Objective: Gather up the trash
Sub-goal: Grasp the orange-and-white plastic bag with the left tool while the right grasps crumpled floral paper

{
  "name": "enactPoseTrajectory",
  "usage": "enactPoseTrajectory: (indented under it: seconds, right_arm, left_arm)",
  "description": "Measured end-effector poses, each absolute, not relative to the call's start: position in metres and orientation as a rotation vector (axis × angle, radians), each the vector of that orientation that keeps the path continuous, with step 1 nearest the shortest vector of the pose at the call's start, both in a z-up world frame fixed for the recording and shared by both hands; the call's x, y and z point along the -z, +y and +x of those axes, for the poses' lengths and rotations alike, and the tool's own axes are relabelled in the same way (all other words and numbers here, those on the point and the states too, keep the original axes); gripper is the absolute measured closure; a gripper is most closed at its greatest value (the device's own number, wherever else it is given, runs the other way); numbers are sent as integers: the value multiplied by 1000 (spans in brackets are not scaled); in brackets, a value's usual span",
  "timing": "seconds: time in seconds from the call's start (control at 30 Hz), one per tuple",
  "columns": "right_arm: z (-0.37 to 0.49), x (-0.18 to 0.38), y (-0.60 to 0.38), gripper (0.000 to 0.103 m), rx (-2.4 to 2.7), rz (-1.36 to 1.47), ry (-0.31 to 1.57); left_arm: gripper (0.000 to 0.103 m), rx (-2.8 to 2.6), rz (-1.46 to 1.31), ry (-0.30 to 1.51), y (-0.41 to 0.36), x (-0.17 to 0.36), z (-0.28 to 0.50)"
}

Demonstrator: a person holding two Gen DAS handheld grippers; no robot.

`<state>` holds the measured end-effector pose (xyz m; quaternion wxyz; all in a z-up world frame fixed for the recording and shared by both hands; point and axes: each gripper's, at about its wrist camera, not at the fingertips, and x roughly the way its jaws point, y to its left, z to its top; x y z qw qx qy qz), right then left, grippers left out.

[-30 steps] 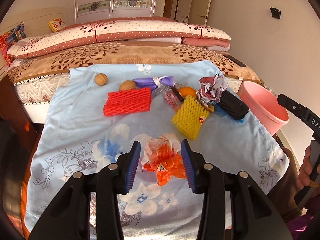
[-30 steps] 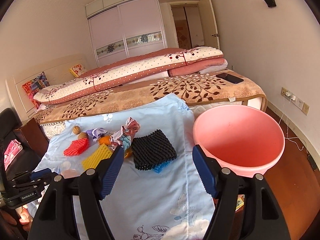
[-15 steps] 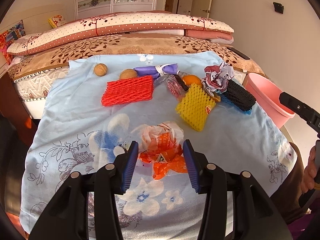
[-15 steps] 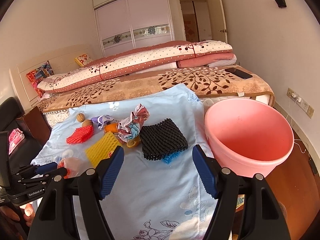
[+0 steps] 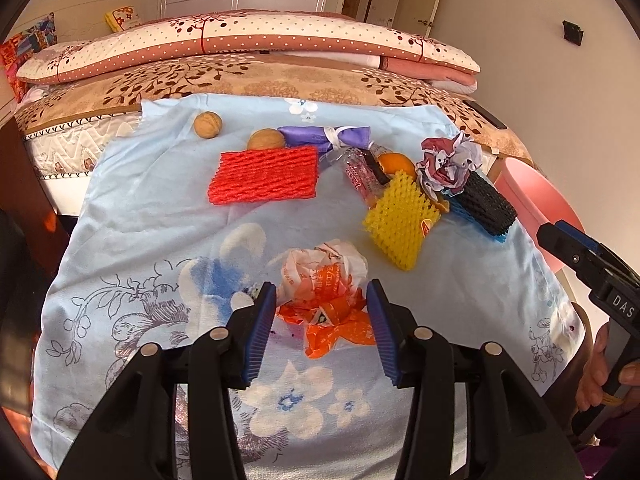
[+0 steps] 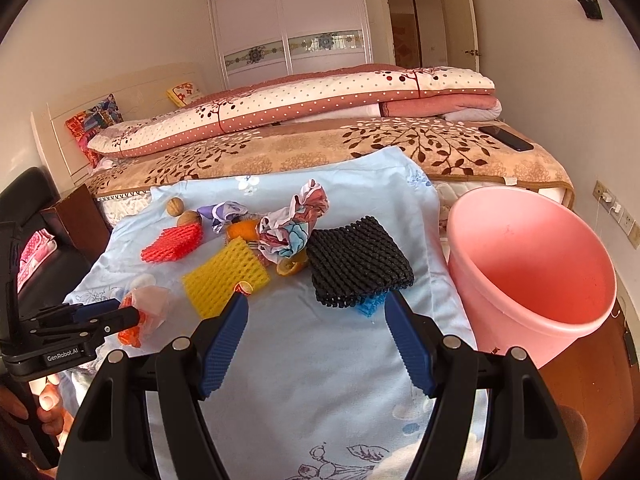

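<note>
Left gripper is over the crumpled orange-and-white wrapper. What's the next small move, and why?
Probably close the left gripper on the crumpled orange-and-white plastic wrapper: it already sits between the open blue pads, which don't press it yet. Then it can go to the pink plastic bucket.

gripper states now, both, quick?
Left gripper: open, straddling the crumpled orange-and-white wrapper, pads not pressing.
Right gripper: open, holding nothing, aimed at the black foam net.

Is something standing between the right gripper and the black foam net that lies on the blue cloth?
Nothing visible does. Only bare blue cloth lies between the open right gripper and the black foam net; the yellow net sits off to the side.
</note>
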<state>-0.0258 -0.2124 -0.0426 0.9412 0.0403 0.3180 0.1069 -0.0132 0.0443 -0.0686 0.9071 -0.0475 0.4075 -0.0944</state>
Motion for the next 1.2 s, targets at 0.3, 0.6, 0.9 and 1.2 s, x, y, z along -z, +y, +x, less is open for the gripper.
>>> enactPoseTrajectory:
  seconds: [0.3,0.6,0.9,1.2]
  right_arm:
    - [10,36,-204,33,-255,119,668]
    - [64,40,-183,33,-242,121,707]
    - [96,63,-180,92,-245,153,825]
    - [64,31,-192,99,-316,184,700]
  left_arm:
    - [55,204,-86,843,41,71,-13]
    - [55,184,-114,839,53,71,-13]
    - [54,169,-104,846,54,70,-12]
    - [54,150,-83,861,48,69,-7]
